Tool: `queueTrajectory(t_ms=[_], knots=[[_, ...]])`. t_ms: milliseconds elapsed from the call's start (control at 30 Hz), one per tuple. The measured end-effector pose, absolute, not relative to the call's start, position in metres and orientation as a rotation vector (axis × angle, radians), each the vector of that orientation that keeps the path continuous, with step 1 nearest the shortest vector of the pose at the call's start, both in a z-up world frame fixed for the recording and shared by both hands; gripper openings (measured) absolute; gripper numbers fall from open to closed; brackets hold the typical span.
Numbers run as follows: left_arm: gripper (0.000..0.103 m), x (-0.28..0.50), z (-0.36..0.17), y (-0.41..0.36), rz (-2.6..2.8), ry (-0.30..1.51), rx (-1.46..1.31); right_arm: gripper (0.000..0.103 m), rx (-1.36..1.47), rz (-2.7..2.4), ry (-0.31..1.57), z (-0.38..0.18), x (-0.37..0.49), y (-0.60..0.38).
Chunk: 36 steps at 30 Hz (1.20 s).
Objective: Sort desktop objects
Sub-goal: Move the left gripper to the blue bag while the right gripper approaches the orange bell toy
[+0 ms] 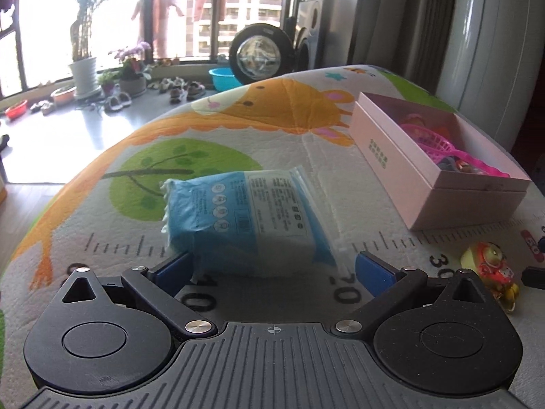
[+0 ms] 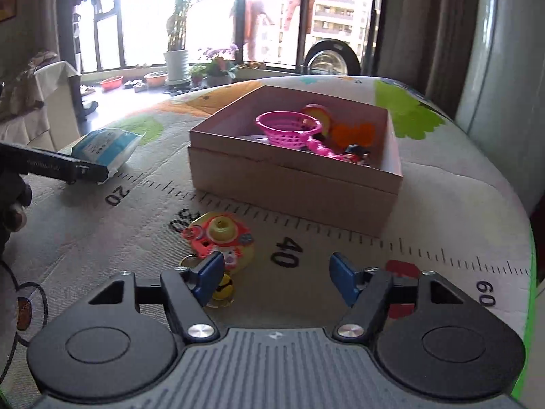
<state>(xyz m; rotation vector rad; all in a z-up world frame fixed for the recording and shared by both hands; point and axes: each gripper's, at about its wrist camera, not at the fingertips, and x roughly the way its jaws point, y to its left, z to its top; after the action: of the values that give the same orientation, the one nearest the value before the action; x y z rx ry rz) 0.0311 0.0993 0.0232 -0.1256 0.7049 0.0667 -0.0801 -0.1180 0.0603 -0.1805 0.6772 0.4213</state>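
A blue-and-white tissue pack [image 1: 245, 218] lies on the play mat [image 1: 112, 248], its near end between the fingers of my left gripper [image 1: 272, 266], which stands open around it; a narrow gap shows at the right pad. From the right wrist view the pack [image 2: 105, 146] sits far left with the left gripper's black finger [image 2: 61, 168] against it. My right gripper [image 2: 277, 277] is open over bare mat. A pink-and-yellow keychain toy [image 2: 221, 238] with a yellow bell lies just by its left fingertip, outside the jaws. The same toy [image 1: 494, 269] shows at the right in the left wrist view.
An open pink box [image 2: 293, 187] stands beyond the right gripper, holding a pink basket [image 2: 289, 133] and several small toys. In the left wrist view the box [image 1: 425, 184] is to the right of the pack. The mat's edge drops off to the left and far side.
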Motion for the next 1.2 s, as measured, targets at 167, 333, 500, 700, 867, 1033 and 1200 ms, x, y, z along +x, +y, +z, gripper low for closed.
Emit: queueTrajectory(t_ms=[167, 333, 500, 700, 867, 1033, 1200], knots=[[0.103, 0.028, 0.027, 0.065, -0.156, 0.713, -0.143, 0.081, -0.17, 0.474, 0.681, 0.055, -0.087, -0.105], [0.103, 0.018, 0.039, 0.06, -0.118, 0.644, -0.051, 0.081, -0.209, 0.49, 0.709, 0.045, -0.082, -0.081], [0.103, 0.032, 0.041, 0.083, 0.034, 0.615, 0.094, 0.081, -0.24, 0.356, 0.653, 0.046, -0.074, -0.093], [0.103, 0.053, 0.022, 0.099, 0.115, 0.663, 0.086, 0.098, -0.028, 0.341, 0.588, 0.082, -0.047, -0.137], [0.103, 0.05, 0.021, 0.094, 0.061, 0.643, 0.076, 0.1, 0.074, 0.273, 0.588, 0.086, 0.005, -0.155], [0.103, 0.046, 0.027, 0.096, 0.026, 0.632, 0.074, 0.1, 0.129, 0.362, 0.645, 0.079, 0.033, -0.14], [0.103, 0.062, 0.023, 0.09, 0.024, 0.651, 0.094, 0.103, 0.044, 0.414, 0.616, 0.083, 0.014, -0.123]])
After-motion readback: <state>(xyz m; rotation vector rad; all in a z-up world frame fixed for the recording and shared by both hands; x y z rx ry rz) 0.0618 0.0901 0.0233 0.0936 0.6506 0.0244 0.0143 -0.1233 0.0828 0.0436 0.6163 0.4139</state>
